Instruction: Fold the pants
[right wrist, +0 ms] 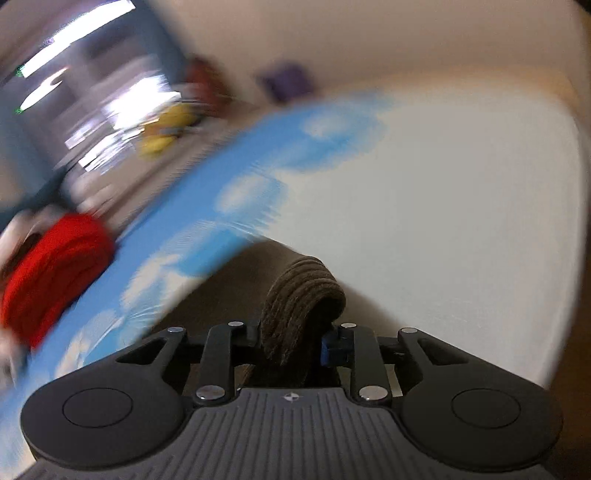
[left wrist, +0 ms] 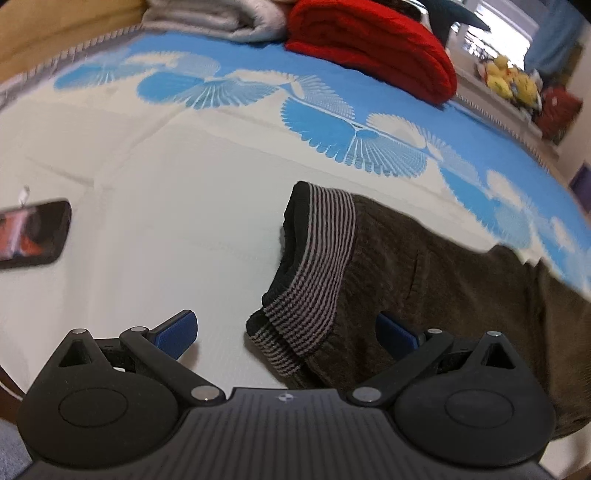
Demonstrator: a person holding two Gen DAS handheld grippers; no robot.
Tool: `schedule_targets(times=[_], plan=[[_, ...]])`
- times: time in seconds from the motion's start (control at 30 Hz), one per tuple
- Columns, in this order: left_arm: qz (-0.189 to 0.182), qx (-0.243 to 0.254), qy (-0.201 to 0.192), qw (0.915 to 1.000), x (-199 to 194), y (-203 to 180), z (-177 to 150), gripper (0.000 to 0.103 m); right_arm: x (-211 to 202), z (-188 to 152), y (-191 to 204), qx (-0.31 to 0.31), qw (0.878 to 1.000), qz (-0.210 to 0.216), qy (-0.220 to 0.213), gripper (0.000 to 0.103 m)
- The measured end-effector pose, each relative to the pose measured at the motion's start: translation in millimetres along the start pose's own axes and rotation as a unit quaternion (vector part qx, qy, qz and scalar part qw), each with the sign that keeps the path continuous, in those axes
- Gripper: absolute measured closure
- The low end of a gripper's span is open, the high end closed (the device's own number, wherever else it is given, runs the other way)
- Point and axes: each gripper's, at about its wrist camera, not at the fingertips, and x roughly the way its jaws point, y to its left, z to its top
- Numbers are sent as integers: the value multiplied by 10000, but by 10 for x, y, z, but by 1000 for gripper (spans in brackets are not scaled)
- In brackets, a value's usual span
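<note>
Dark brown pants (left wrist: 424,273) with a striped grey-and-black waistband (left wrist: 317,266) lie on the white and blue bed sheet (left wrist: 166,184), running off to the right. My left gripper (left wrist: 286,330) is open; its blue pads stand either side of the waistband's near corner, one pad on the bare sheet and one over the brown cloth. In the blurred right wrist view my right gripper (right wrist: 291,343) is shut on a bunched fold of the pants (right wrist: 301,295) and holds it above the bed.
A folded red garment (left wrist: 373,48) and grey folded cloth (left wrist: 221,18) lie at the bed's far side. A black phone (left wrist: 33,232) lies on the sheet at left. Yellow plush toys (left wrist: 513,81) sit on a ledge beyond the bed.
</note>
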Motion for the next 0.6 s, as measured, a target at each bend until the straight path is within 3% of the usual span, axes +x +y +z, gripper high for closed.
schedule_targets(times=[0.07,0.1,0.2,0.33,0.37,0.43,0.47,0.5,0.53,0.6], plan=[[-264,-188,38,9995,-79,79,83,0,-175,-10,645,-1189,9919,294,-330,77],[-382,-262,29,9989,-136,126,130,0,-278,-76,969,-1741,9820,538,-501,77],[-815,-509,-52,9954,-326,278,260,0,-598,-494,1831,-3137,9358,1367,-845,77],[-1423,-678,-17,9875,-417,427,411,0,-1084,-1469,2605,-4494,8437,2763,-997,77],[-1430,-691,42,9873,-390,442,428,0,-1194,-1778,2734,-4817,8114,3181,-918,77],[-1456,-593,287,9871,-224,450,433,0,-1274,-2326,2906,-5330,7548,3800,-434,74],[-1508,-564,494,9857,-129,451,413,0,-1270,-2586,2959,-5490,7389,3906,-102,73],[-1504,-611,688,9843,-50,456,386,0,-1232,-2775,2993,-5602,7286,3929,317,62],[-1551,-629,745,9831,-15,459,365,0,-1245,-2876,2972,-5616,7220,4014,472,48],[-1583,-523,762,9831,-3,424,355,0,-1370,-2798,2829,-5337,7300,4262,254,29]])
